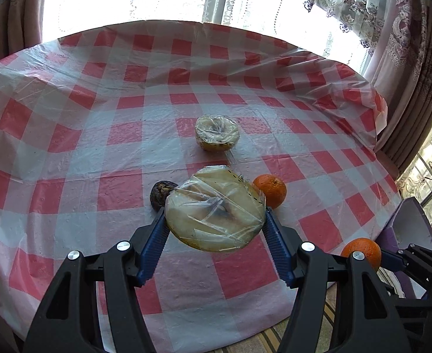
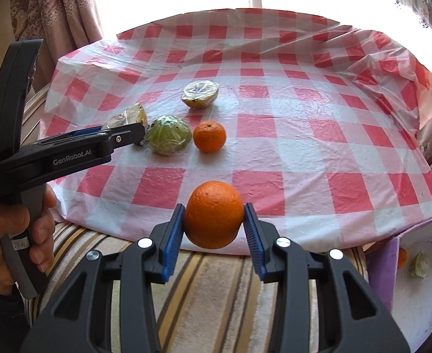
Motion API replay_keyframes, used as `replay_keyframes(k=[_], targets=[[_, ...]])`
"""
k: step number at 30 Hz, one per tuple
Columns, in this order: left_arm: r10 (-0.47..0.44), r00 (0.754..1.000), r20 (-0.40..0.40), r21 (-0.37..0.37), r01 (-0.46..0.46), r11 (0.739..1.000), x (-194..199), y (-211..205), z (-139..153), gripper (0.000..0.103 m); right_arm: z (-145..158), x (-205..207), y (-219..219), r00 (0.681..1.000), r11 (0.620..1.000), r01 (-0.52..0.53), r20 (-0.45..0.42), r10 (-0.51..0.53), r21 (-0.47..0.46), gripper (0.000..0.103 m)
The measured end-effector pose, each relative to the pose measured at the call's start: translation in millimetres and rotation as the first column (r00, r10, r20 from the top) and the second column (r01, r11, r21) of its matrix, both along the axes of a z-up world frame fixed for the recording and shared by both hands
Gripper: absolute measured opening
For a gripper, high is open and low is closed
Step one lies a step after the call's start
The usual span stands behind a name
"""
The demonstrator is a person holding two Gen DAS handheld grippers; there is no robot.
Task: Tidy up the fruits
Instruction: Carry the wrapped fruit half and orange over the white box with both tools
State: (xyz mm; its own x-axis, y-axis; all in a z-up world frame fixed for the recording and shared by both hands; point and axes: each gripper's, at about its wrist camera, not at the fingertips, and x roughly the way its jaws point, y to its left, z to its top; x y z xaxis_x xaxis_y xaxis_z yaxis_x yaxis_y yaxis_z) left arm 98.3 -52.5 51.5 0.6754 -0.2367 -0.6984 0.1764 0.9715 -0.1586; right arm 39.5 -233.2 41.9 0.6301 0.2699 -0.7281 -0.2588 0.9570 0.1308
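Observation:
My left gripper (image 1: 216,214) is shut on a plastic-wrapped pale fruit half (image 1: 216,206), held above the red-checked table (image 1: 68,117). From the right wrist view this gripper (image 2: 133,131) comes in from the left, a hand on its handle. My right gripper (image 2: 215,208) is shut on an orange (image 2: 214,214), lifted near the table's front edge. A second wrapped fruit half (image 1: 217,136), a loose orange (image 1: 270,189) and a green wrapped fruit (image 2: 170,138) lie on the cloth.
A purple-walled white box (image 2: 392,253) stands at the lower right off the table, holding an orange (image 2: 401,257) and a greenish wrapped fruit (image 2: 419,268). Striped fabric (image 2: 216,279) lies below the table edge. Curtains and bright windows stand behind the table.

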Motion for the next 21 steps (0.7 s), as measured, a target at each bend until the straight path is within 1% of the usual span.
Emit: replay_keyframes(k=[6, 12, 17, 21], targets=[[-0.070, 0.998, 0.009, 0.025, 0.069, 0.997, -5.6, -36.4, 6.4, 0.061, 3.0, -6.4, -39.7, 0.997, 0.997, 0.072, 0.009, -0.072, 0.009, 0.041], [-0.151, 0.988, 0.014, 0.049, 0.150, 0.987, -11.9, -76.5, 11.3, 0.061, 4.2, -12.8, -83.0, 0.988, 0.988, 0.151, 0.012, -0.151, 0.014, 0.041], [-0.224, 0.974, 0.019, 0.071, 0.222, 0.972, -16.9, -112.1, 15.1, 0.061, 3.0, -18.6, -121.0, 0.975, 0.975, 0.220, 0.015, -0.220, 0.001, 0.041], [-0.282, 0.959, 0.023, 0.090, 0.279, 0.956, -20.2, -141.2, 17.5, 0.061, 0.1, -24.0, -154.6, 0.958, 0.958, 0.285, 0.014, -0.285, -0.012, 0.041]])
